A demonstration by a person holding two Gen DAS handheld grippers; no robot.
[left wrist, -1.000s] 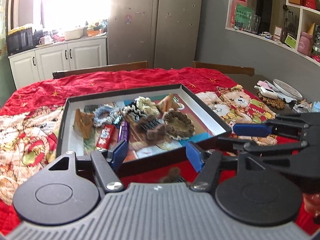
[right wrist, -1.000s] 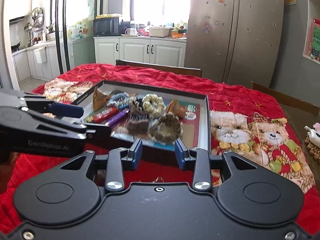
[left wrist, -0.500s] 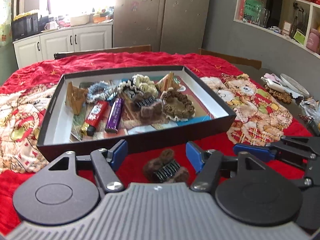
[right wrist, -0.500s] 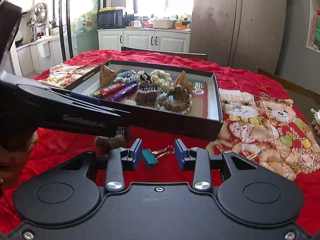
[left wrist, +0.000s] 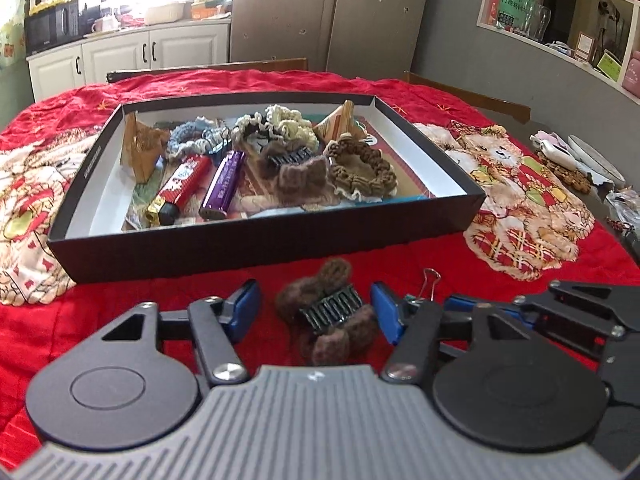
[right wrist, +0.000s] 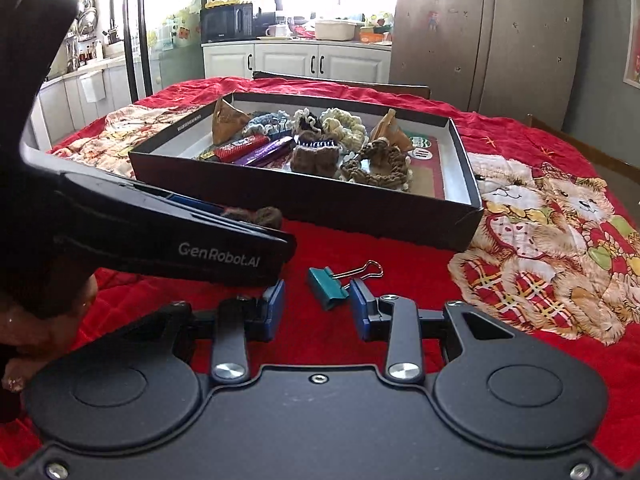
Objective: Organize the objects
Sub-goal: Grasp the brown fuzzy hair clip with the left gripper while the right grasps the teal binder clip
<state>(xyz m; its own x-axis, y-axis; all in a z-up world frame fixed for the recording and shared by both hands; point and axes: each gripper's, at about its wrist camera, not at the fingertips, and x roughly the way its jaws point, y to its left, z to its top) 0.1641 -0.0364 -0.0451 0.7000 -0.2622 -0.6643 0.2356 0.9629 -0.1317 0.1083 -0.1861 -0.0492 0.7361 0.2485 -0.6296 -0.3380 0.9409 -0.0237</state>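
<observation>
A brown fuzzy hair clip point(left wrist: 328, 312) with a dark comb lies on the red tablecloth in front of the black box point(left wrist: 260, 248). My left gripper point(left wrist: 316, 314) is low around it. Its jaws are closing with the clip between the blue pads, and a gap still shows at the left pad. A teal binder clip point(right wrist: 326, 286) lies just ahead of my right gripper point(right wrist: 318, 310), beside its right pad point(right wrist: 362, 308). That gripper is open and touches nothing. In the right wrist view, the left gripper's near finger point(right wrist: 224, 256) hides most of the hair clip point(right wrist: 264, 216).
The box point(right wrist: 304, 204) holds scrunchies, a second brown hair clip point(left wrist: 304, 176), a red bar point(left wrist: 180, 184), a purple bar point(left wrist: 224, 184) and brown packets. A plate point(left wrist: 592, 156) and small items sit at the table's right edge. A hand point(right wrist: 24, 332) grips the left tool.
Both grippers have come down to the cloth in front of the box. The hair clip and the binder clip have come into view at their fingertips. The left jaws have narrowed.
</observation>
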